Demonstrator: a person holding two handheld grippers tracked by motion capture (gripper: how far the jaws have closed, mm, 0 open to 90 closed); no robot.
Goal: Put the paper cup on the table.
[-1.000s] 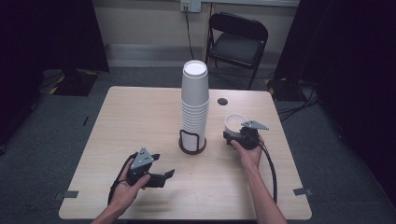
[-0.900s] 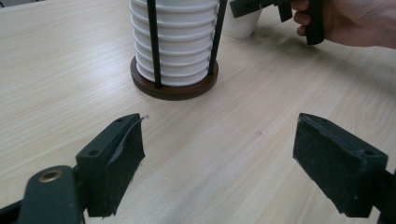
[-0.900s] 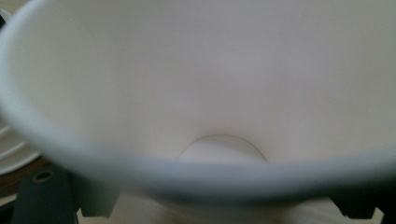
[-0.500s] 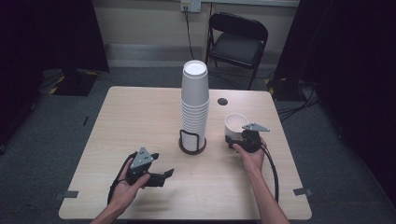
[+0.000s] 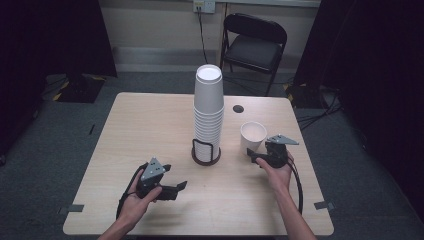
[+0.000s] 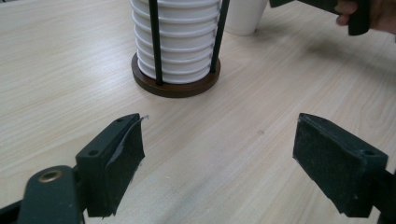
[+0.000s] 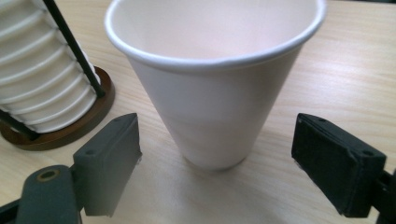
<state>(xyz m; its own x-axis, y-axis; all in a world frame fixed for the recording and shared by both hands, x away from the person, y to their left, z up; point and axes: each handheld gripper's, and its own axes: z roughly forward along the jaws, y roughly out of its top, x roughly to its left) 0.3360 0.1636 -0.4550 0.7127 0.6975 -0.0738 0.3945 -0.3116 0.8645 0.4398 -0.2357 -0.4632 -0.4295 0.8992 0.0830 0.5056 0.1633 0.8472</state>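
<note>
White paper cup (image 7: 212,88) is standing upright, mouth up, on the table (image 5: 150,125), directly ahead of the right tool (image 7: 215,168), whose jaws are gaping wide with the cup's base between them but not touching. Its long axis is running vertical. The left tool (image 6: 217,158), likewise spread and pinching nothing, is lying well apart from that cup. Beyond, the cup stack (image 5: 208,110) is rising in its wire holder (image 5: 205,152). No legible writing is appearing anywhere.

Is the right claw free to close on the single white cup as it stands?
Probably yes. The right claw is open, its jaws either side of the single cup, which stands upright. The cup stack stands off to one side, apart from it.
</note>
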